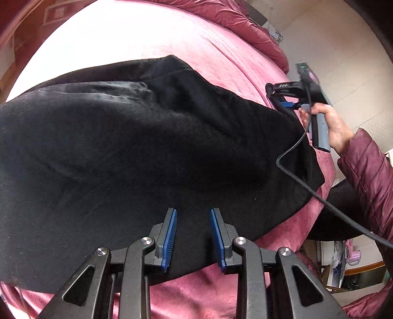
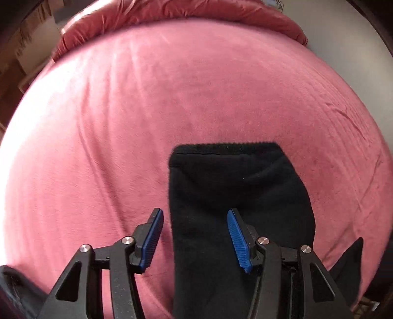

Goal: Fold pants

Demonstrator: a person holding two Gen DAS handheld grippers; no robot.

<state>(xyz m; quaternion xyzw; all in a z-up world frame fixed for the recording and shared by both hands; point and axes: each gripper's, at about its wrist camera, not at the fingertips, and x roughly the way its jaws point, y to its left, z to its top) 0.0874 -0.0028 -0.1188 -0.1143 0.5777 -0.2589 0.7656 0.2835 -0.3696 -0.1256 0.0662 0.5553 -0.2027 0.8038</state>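
Note:
Black fleece pants (image 1: 122, 152) lie bunched and partly doubled over on a pink bed cover (image 1: 152, 36). My left gripper (image 1: 194, 233) hovers over their near edge, blue pads apart, with flat cloth showing in the gap and no fold pinched. In the right wrist view one pant leg (image 2: 233, 186) runs away from me, its hem toward the far side. My right gripper (image 2: 195, 239) stands open astride that leg's left edge, its right pad above the cloth. The left wrist view shows the right gripper (image 1: 275, 95) at the pants' far right end, held by a hand (image 1: 336, 130).
A rolled pink quilt (image 2: 172, 14) lines the far end of the bed. A black cable (image 1: 294, 176) trails from the right gripper across the pants' right edge. A maroon sleeve (image 1: 363, 171) is at the right. Cardboard boxes (image 2: 27, 44) stand beyond the bed's left side.

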